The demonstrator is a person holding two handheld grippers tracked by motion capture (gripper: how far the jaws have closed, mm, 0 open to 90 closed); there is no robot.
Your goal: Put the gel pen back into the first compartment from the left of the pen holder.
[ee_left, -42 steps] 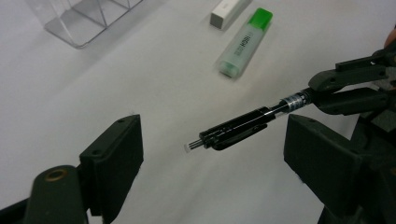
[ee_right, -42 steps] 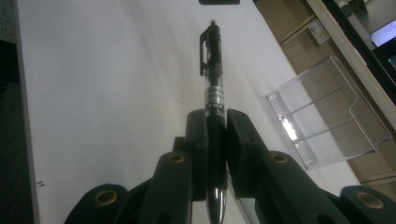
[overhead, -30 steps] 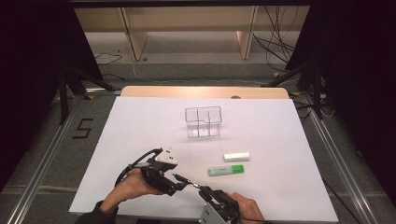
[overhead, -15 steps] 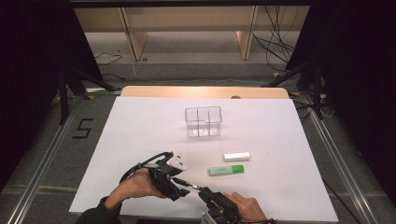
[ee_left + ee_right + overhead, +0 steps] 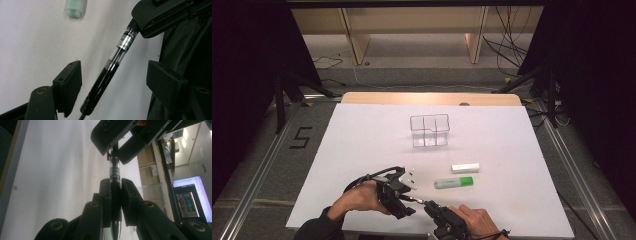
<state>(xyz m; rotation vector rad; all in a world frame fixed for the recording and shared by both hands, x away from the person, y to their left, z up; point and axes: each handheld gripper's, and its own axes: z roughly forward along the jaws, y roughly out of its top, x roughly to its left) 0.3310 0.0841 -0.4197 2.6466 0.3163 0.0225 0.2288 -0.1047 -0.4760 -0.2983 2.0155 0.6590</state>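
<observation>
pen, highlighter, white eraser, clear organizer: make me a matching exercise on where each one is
Things:
1. pen
2. green highlighter
3. white eraser
4. clear organizer

Places:
A. middle of the table, standing empty
B. flat on the table, nearest the person's hands
C. clamped in the right gripper
D. flat between highlighter and organizer

Pairs: 1-C, 2-B, 3-D, 4-A

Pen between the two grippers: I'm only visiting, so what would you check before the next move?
1. Right gripper clamped firmly on the pen: ok.
2. Pen sits between the open jaws of the left gripper: ok.
3. Left jaws in contact with the pen: not ok, there is a gap on each side.
4. Pen lifted off the table: cannot tell.
5. Green highlighter and white stick lie apart from both grippers: ok.
</observation>
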